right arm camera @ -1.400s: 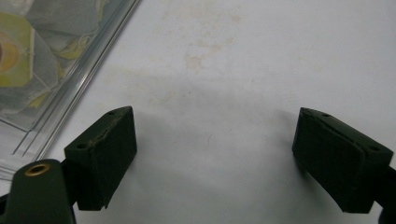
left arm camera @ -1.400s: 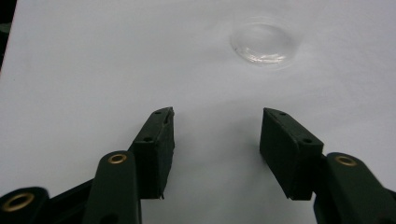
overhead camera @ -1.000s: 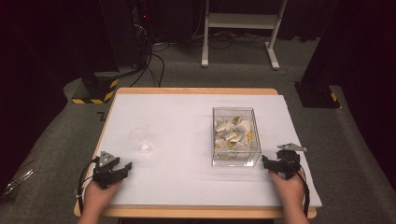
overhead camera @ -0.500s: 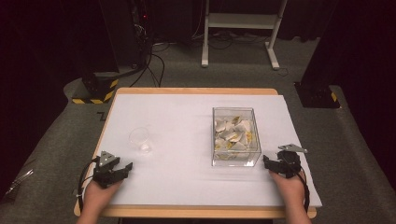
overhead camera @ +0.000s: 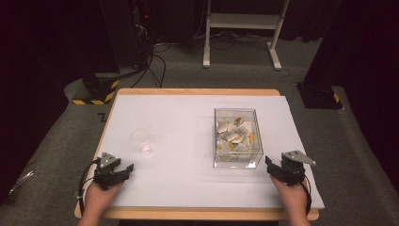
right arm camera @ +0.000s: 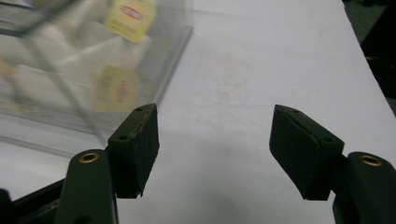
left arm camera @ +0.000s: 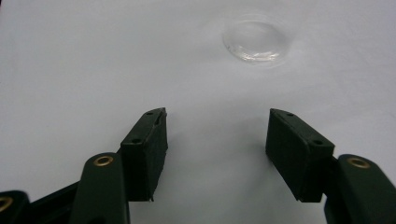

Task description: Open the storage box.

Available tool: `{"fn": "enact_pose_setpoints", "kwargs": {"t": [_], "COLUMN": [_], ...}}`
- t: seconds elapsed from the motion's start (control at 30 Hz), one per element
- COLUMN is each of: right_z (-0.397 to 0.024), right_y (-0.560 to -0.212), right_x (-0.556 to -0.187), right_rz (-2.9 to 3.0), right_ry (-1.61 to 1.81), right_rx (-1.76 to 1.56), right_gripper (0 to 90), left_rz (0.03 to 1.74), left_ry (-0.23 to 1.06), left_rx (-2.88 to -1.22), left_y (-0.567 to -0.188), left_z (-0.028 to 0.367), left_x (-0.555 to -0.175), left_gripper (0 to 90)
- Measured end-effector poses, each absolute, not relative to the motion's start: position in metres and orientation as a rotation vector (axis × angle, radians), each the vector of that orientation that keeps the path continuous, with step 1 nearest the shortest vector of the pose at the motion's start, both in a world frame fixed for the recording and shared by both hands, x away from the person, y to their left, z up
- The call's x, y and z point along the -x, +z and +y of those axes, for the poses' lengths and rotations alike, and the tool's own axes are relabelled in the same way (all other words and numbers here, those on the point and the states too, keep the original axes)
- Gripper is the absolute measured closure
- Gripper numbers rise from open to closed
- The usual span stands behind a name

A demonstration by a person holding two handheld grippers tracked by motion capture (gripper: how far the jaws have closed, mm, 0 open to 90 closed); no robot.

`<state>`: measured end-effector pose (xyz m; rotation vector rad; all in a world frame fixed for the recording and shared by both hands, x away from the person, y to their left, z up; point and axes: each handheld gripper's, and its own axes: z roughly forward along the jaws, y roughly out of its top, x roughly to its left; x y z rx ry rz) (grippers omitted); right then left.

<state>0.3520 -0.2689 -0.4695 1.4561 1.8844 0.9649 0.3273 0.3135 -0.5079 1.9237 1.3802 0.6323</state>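
A clear plastic box [overhead camera: 237,139] of tea bags with yellow tags stands right of the table's middle; its near corner [right arm camera: 88,70] looms blurred at the left of the right gripper view. A small clear cup [overhead camera: 141,140] stands upright on the left, and its rim [left arm camera: 258,43] lies ahead of the left gripper. My left gripper [overhead camera: 123,170] rests low at the front left, open and empty. My right gripper [overhead camera: 272,165] hovers just right of the box's front corner; its jaws have just been closing, still apart with nothing between them [right arm camera: 215,149].
A white sheet covers the wooden table [overhead camera: 197,92]. Bare white surface lies between cup and box and right of the box. Beyond the table are a white stand [overhead camera: 244,33], cables and black equipment on grey carpet.
My right gripper has lifted a little and shifted toward the box's front right corner, its jaws narrower. The left gripper, cup and box have stayed put.
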Motion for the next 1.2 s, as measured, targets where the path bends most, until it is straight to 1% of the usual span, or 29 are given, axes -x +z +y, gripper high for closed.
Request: {"fn": "enact_pose_setpoints", "kwargs": {"t": [0.13, 0.23, 0.27, 0.3, 0.43, 0.6, 0.8, 0.87, 0.9, 0.93, 0.97, 1.2], "right_z": [-0.261, -0.254, -0.254, -0.248, -0.234, -0.214, -0.196, -0.193, -0.186, -0.186, -0.179, -0.167], "right_y": [-0.460, -0.452, -0.452, -0.446, -0.437, -0.433, -0.439, -0.440, -0.443, -0.443, -0.446, -0.451], "right_x": [-0.339, -0.329, -0.329, -0.321, -0.310, -0.303, -0.306, -0.308, -0.312, -0.312, -0.317, -0.329], "right_rz": [1.886, 1.875, 1.875, 1.870, 1.884, 1.932, 1.953, 1.954, 1.952, 1.952, 1.959, 1.956], "right_ry": [1.016, 1.070, 1.070, 1.101, 1.151, 1.174, 1.175, 1.172, 1.167, 1.167, 1.149, 1.129], "right_rx": [-1.424, -1.401, -1.401, -1.372, -1.330, -1.294, -1.300, -1.302, -1.317, -1.317, -1.320, -1.343], "right_gripper": [34.5, 38.9, 38.9, 42.0, 44.4, 44.4, 44.0, 42.4, 40.2, 40.2, 37.8, 35.8], "left_rz": [1.377, 1.374, 1.374, 1.373, 1.371, 1.370, 1.369, 1.369, 1.369, 1.369, 1.368, 1.367], "left_ry": [0.622, 0.621, 0.621, 0.621, 0.621, 0.618, 0.621, 0.621, 0.621, 0.621, 0.622, 0.622], "left_rx": [-1.926, -1.926, -1.926, -1.927, -1.931, -1.932, -1.932, -1.932, -1.932, -1.932, -1.933, -1.933], "left_y": [-0.508, -0.508, -0.508, -0.508, -0.508, -0.508, -0.508, -0.508, -0.508, -0.508, -0.508, -0.508], "left_z": [0.314, 0.314, 0.314, 0.314, 0.314, 0.314, 0.314, 0.314, 0.314, 0.314, 0.314, 0.314], "left_x": [-0.328, -0.328, -0.328, -0.328, -0.328, -0.328, -0.328, -0.328, -0.328, -0.328, -0.328, -0.328], "left_gripper": [37.9, 37.2, 36.9, 36.8, 36.5, 36.4, 36.3, 36.4, 36.4, 36.4, 36.4, 36.4]}}
